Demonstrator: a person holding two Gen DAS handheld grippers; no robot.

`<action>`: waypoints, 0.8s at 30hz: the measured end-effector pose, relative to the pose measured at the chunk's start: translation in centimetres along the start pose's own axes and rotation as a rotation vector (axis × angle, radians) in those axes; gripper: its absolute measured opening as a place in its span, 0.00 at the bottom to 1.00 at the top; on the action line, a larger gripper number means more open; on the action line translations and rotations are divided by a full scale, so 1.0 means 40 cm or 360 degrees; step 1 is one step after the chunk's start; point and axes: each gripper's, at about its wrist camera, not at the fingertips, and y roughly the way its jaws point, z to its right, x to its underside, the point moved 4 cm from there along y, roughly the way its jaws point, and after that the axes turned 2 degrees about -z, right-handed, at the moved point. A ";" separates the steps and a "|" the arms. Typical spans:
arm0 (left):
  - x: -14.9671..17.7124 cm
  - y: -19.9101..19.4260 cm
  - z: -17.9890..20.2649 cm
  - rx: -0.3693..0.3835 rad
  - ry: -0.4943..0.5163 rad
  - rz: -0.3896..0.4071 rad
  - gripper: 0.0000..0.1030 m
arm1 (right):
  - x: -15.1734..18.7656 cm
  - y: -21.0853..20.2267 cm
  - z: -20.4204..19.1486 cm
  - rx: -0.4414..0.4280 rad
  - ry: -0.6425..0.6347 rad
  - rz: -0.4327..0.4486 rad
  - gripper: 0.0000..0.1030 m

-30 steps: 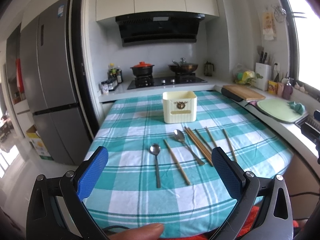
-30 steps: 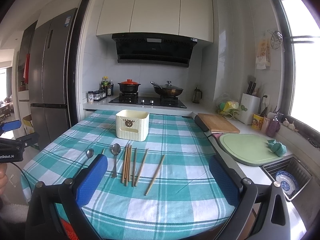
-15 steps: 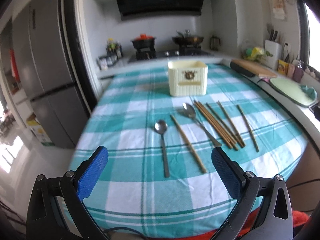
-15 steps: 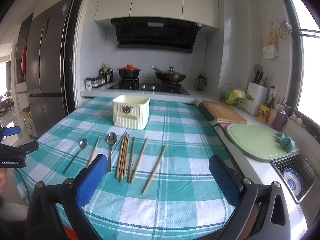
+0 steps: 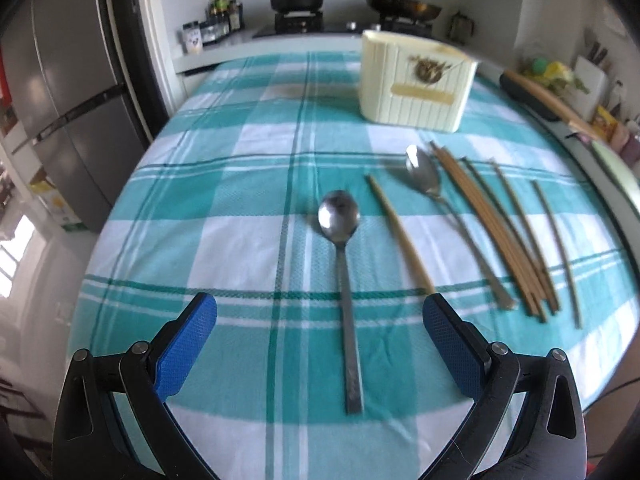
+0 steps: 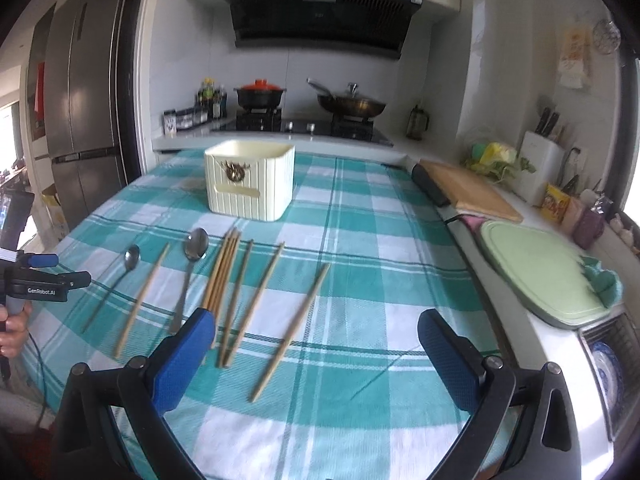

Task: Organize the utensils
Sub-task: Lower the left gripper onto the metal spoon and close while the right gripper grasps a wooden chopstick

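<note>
Kitchen table (image 5: 240, 240), checked cloth: left gripper (image 5: 320, 320) wide open, straddling the spoon (image 5: 344, 272) handle, well short of the holder (image 5: 416, 84). Drop straight, pinch mid-handle; height's probably still off. Right gripper (image 6: 316, 340) spread, empty.

The only legible lettering is white print reading "GenRobot.AI" on the black body of the left tool (image 6: 42, 276), seen at the left edge of the right wrist view. The cream ribbed plastic utensil box (image 6: 250, 178) carries a brown emblem, possibly a deer head, without readable words.
</note>
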 end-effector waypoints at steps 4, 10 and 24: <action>-0.009 0.066 -0.008 -0.0079 0.0016 -0.0040 1.00 | 0.009 0.098 0.015 -0.0025 0.0044 -0.0085 1.00; -0.007 0.157 -0.021 -0.0139 0.0000 -0.0161 1.00 | 0.020 0.283 0.014 0.0006 0.0090 -0.0240 0.99; -0.031 0.200 -0.026 -0.0016 -0.0051 -0.0091 1.00 | 0.066 0.433 -0.007 -0.0082 0.0071 -0.0466 0.75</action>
